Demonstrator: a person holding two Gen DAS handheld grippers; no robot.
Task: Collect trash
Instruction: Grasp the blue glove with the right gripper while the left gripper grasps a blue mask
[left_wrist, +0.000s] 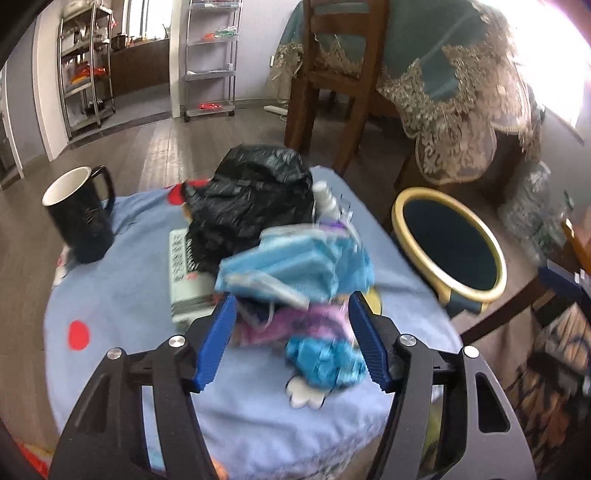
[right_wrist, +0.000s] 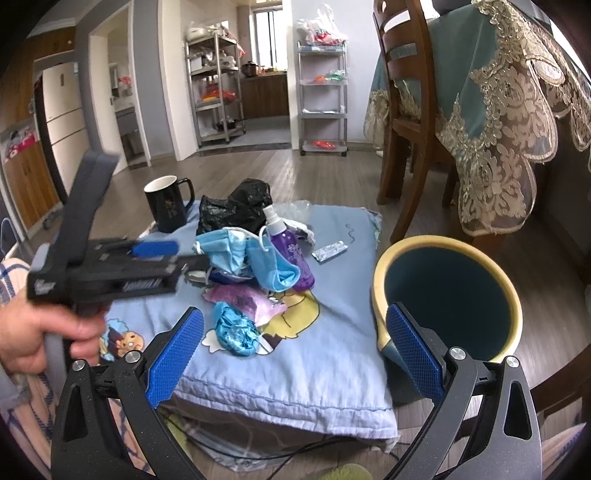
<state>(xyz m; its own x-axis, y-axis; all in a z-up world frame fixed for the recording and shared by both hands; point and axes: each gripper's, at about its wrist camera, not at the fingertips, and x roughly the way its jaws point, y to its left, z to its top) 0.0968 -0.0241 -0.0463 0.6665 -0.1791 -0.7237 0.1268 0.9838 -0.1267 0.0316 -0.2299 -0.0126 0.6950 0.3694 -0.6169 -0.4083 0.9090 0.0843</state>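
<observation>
A low desk covered by a light blue cartoon cloth (right_wrist: 295, 369) is seen in both views, and the trash is gathered in a heap at its middle. In the heap, blue face masks (right_wrist: 255, 254) are laid over a purple spray bottle (right_wrist: 291, 251), with a crumpled black plastic bag (right_wrist: 236, 206) behind them at the far side. Nearer, a pink-purple wrapper (right_wrist: 243, 299) and a shiny blue foil wrapper (right_wrist: 236, 330) are found, touching each other. A small silver sachet (right_wrist: 329, 252) lies apart at the right of the heap. A black mug (right_wrist: 168, 203) stands upright at the far left corner.

On the floor, just beside the right edge of the desk, a round bin with a yellow rim (right_wrist: 448, 295) is placed.

The left hand-held gripper (left_wrist: 291, 332) is pointed down at the near part of the heap, its jaws apart, with the pink-purple wrapper and the blue foil wrapper between them. The picture is blurred here, so it cannot be told for sure whether the pads touch the wrappers. It is held by a hand (right_wrist: 40, 332) at the left.

The right hand-held gripper (right_wrist: 295, 354) is held over the near edge of the desk, jaws wide apart, with nothing gripped.
</observation>
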